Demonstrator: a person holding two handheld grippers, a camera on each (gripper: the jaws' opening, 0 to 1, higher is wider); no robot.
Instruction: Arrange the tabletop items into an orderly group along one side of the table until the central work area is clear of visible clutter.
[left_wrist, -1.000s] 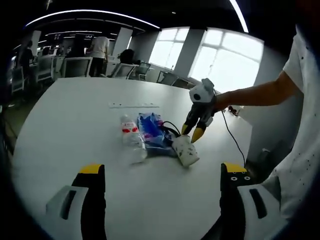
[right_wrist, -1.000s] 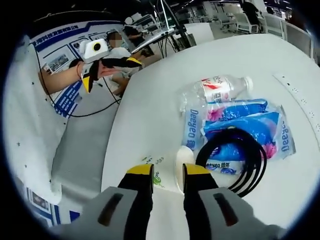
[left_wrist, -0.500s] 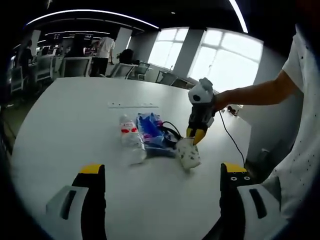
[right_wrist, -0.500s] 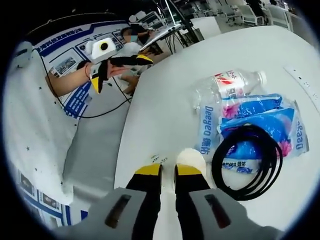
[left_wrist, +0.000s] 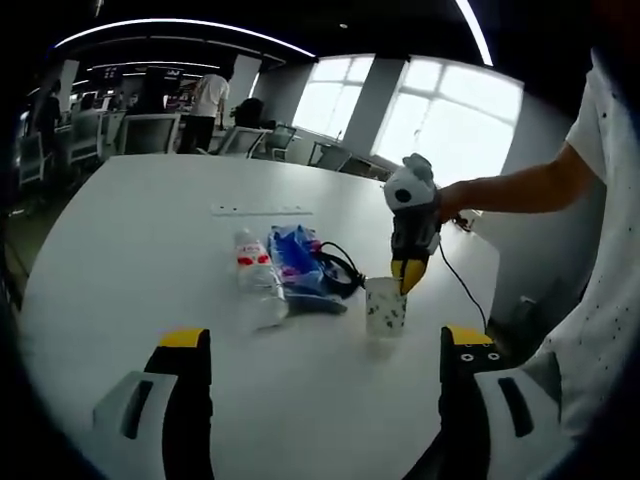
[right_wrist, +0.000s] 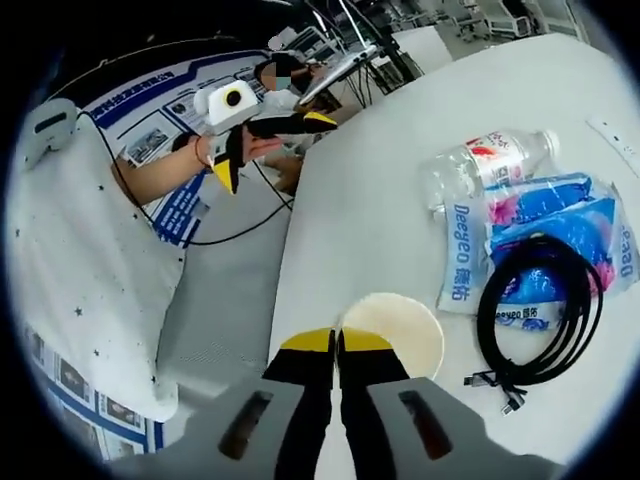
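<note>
A white paper cup (left_wrist: 385, 305) with small dark specks stands upright on the white table (left_wrist: 150, 240); my right gripper (left_wrist: 408, 277) is shut on its rim. From above, its round open mouth (right_wrist: 400, 325) sits just past the right gripper (right_wrist: 335, 343). Left of the cup lie a clear water bottle (left_wrist: 252, 278) with a red label, a blue tissue pack (left_wrist: 296, 260) and a coiled black cable (left_wrist: 340, 268). The bottle (right_wrist: 490, 165), pack (right_wrist: 560, 215) and cable (right_wrist: 545, 305) lie to the cup's right. My left gripper (left_wrist: 325, 345) is open, well short of them, and holds nothing.
A white power strip (left_wrist: 262, 210) lies flat behind the items. Office chairs (left_wrist: 150, 130) and a standing person (left_wrist: 208, 100) are beyond the table's far edge. A black cord (right_wrist: 180, 235) hangs off the table side near the person's white shirt (right_wrist: 90, 260).
The right gripper shut on the cup's rim and turned it from lying on its side to standing upright, a little to the right of the cable. The left gripper stayed still.
</note>
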